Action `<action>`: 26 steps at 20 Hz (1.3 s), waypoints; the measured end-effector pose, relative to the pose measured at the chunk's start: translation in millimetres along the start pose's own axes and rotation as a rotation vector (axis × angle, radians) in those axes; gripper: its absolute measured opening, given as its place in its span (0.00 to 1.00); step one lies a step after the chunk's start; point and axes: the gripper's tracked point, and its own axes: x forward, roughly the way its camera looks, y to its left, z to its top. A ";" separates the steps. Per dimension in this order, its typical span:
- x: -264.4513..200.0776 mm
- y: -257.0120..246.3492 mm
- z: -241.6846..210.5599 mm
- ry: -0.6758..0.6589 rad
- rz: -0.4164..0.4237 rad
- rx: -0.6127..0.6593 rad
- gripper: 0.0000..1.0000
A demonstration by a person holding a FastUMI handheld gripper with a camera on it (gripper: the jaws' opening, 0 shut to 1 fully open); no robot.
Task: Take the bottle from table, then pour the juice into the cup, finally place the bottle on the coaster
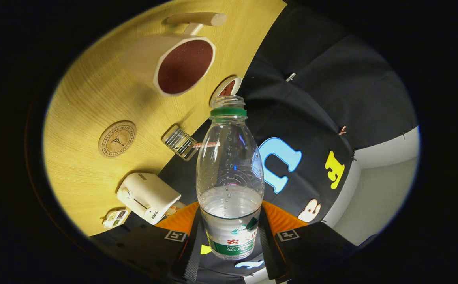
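Gripping the bottle by its labelled lower body, the gripper has its two fingers closed narrow against either side of it, and the bottle stands between them, its length running straight away from the fingers. The bottle is clear plastic, uncapped, with a green ring under its open mouth; clear liquid fills roughly its lower third, nearest the fingers. Beyond the bottle's mouth and to its left lies the wooden table, seen tilted. On it, farthest from the fingers, is a pale cup with a dark red-brown inside and a wooden handle. Just past the bottle's mouth sits a small round lid or dish, partly hidden by the bottle neck. The round coaster lies flat on the table, left of the bottle and well apart from it. A small ribbed glass sits nearer, beside the bottle's shoulder. A cream-coloured appliance rests near the left finger.
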 end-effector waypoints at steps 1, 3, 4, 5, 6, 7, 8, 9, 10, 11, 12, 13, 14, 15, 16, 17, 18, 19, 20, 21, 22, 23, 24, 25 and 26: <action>0.7 -0.4 1.7 0.000 0.001 0.004 0.67; 1.3 3.8 3.2 0.002 0.015 0.019 0.67; 0.3 8.3 3.2 0.006 0.027 0.039 0.67; -1.0 13.3 3.2 0.010 0.038 0.073 0.67; -3.4 19.3 2.9 0.016 0.054 0.122 0.67; -3.3 24.6 4.1 0.024 0.076 0.183 0.67; -6.5 31.0 6.0 0.037 0.096 0.260 0.67; -11.3 34.8 8.3 0.051 0.109 0.331 0.67; -15.5 38.8 9.3 0.066 0.118 0.405 0.67; -18.4 44.4 10.7 0.081 0.127 0.484 0.67; -20.2 49.9 13.3 0.093 0.140 0.570 0.67; -19.9 54.0 15.8 0.103 0.152 0.663 0.67; -23.8 57.2 18.1 0.112 0.160 0.768 0.67; -27.0 58.6 19.7 0.120 0.166 0.890 0.67; -30.6 57.5 24.1 0.110 0.170 1.027 0.68; -30.1 54.4 28.8 0.091 0.170 1.156 0.68; -32.8 47.9 32.4 0.073 0.165 1.262 0.68; -34.9 40.8 33.4 0.057 0.159 1.358 0.68; -35.3 35.8 32.1 0.046 0.161 1.455 0.68; -33.1 30.4 28.1 0.036 0.166 1.560 0.68; -31.6 26.0 20.8 0.036 0.156 1.666 0.68; -32.8 20.8 10.1 0.029 0.144 1.771 0.68; -28.7 13.7 -0.6 0.018 0.124 1.869 0.68; -23.7 7.0 -13.7 0.000 0.107 1.959 0.68; -19.5 2.2 -27.5 -0.013 0.087 2.034 0.68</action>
